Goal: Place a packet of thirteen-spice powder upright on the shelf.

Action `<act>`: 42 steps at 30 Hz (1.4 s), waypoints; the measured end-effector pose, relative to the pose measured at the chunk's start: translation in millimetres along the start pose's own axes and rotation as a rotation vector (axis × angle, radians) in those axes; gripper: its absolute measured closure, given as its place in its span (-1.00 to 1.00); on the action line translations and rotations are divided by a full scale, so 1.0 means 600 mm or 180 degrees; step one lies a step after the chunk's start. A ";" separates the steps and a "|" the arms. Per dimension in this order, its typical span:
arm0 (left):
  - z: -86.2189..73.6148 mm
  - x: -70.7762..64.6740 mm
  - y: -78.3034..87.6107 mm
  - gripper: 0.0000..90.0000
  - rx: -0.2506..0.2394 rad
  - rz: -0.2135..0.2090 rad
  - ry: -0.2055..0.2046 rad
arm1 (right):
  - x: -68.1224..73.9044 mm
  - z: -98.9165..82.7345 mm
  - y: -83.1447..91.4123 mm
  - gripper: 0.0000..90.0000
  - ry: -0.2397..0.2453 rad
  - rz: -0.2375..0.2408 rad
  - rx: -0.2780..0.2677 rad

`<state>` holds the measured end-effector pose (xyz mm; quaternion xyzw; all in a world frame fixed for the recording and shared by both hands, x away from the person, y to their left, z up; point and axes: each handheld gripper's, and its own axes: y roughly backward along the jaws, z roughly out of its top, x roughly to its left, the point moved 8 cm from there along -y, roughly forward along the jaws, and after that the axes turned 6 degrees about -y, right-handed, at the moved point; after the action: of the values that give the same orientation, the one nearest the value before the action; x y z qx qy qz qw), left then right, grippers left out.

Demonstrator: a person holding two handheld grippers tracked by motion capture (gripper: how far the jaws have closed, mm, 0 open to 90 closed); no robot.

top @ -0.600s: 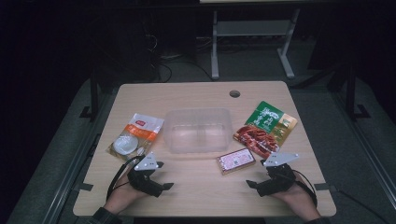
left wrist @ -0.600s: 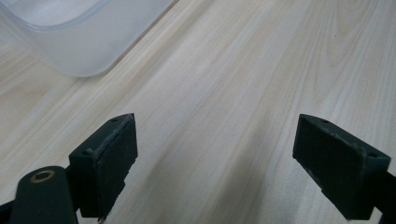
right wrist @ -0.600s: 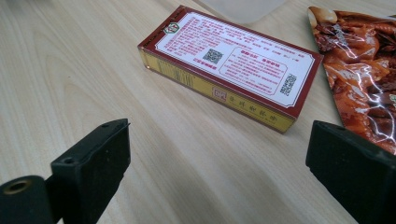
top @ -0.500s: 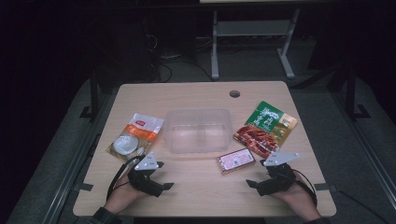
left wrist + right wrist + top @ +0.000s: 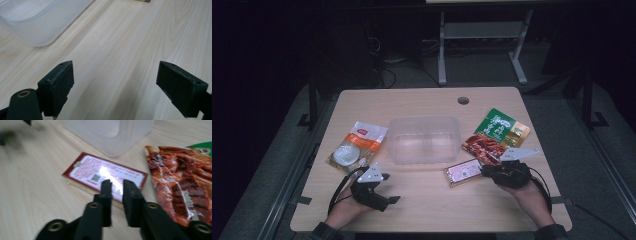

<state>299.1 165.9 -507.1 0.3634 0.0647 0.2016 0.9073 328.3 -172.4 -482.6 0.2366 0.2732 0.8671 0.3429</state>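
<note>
With the right hand-held gripper (image 5: 117,185) nearly closed and empty above the flat red-bordered packet (image 5: 105,175) lying beside the clear plastic tub (image 5: 110,132) on the tabletop (image 5: 32,185), could skid off it.

On the table (image 5: 422,205), the clear container (image 5: 425,139) sits mid-frame; the soup packet (image 5: 357,146) lies to its left, the meat pouch (image 5: 497,137) to its right, the small card packet (image 5: 463,172) just below-right of the container, touching the pouch's lower edge
</note>
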 end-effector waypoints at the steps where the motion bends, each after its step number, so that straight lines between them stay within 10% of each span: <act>1: 0.000 -0.002 -0.001 -0.69 0.0005 -0.0006 -0.0005 | -0.005 0.002 -0.003 0.83 -0.0001 -0.0007 0.0019; 23: 0.001 -0.011 -0.006 -0.69 0.0047 -0.0059 -0.0096 | -0.081 0.043 -0.078 1.00 -0.0071 -0.0238 0.0264; 42: 0.001 -0.012 -0.002 -0.69 0.0042 -0.0066 -0.0126 | -0.042 0.012 -0.079 1.00 0.0025 0.0014 0.0514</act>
<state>292.8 161.9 -507.7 0.3726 0.0519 0.1846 0.9080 371.0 -159.3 -512.8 0.2606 0.3431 0.8439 0.3197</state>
